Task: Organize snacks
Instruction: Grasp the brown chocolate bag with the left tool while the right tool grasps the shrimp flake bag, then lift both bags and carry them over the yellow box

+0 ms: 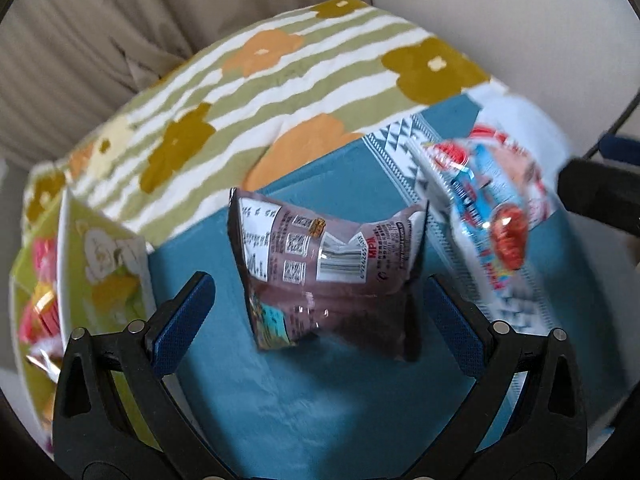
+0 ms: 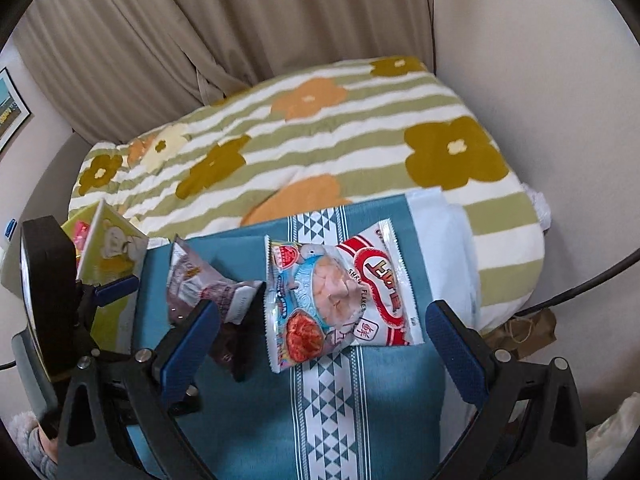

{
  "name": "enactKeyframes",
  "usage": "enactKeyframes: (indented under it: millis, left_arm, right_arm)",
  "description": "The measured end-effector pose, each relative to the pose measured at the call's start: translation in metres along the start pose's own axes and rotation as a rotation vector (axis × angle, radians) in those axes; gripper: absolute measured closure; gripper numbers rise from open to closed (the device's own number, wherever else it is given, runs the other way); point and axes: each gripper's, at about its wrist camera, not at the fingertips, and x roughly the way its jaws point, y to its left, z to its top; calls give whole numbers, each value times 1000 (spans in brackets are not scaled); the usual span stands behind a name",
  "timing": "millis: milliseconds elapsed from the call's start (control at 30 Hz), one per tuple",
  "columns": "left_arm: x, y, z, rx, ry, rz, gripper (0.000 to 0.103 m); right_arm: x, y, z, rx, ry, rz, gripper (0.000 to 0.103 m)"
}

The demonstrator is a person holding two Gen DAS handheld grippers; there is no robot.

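Observation:
A brown snack bag (image 1: 324, 272) lies on the blue cloth (image 1: 312, 408), between the spread fingers of my open left gripper (image 1: 316, 312), not gripped. It also shows in the right wrist view (image 2: 200, 284). A white and red shrimp-flakes bag (image 2: 340, 304) lies flat on the cloth, in front of my open, empty right gripper (image 2: 320, 344). In the left wrist view the shrimp bag (image 1: 492, 208) lies to the right of the brown bag. The left gripper (image 2: 116, 284) shows at the left in the right wrist view.
A green box (image 1: 100, 280) with snack packs inside stands at the left edge of the cloth; it also shows in the right wrist view (image 2: 112, 248). A striped floral blanket (image 2: 320, 144) lies behind. Curtains (image 2: 200, 32) and a wall are beyond.

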Motion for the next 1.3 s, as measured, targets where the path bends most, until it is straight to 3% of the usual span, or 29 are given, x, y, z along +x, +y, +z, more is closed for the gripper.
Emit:
enactKeyframes:
  millis: [200, 300, 700, 1000, 1300]
  left_arm:
    - [21, -15, 2, 89, 11, 23, 0]
    - [35, -12, 2, 87, 45, 1, 0]
    - [57, -12, 8, 124, 48, -59, 0]
    - [64, -1, 11, 112, 65, -46, 22]
    - [53, 11, 10, 54, 64, -64, 28]
  right_arm:
    - [33, -2, 0, -1, 61, 17, 1]
    - [48, -3, -1, -2, 88, 25, 1]
    - [83, 6, 0, -85, 134, 22, 1]
    - [93, 3, 6, -114, 147, 2, 1]
    - [105, 6, 7, -185, 163, -39, 1]
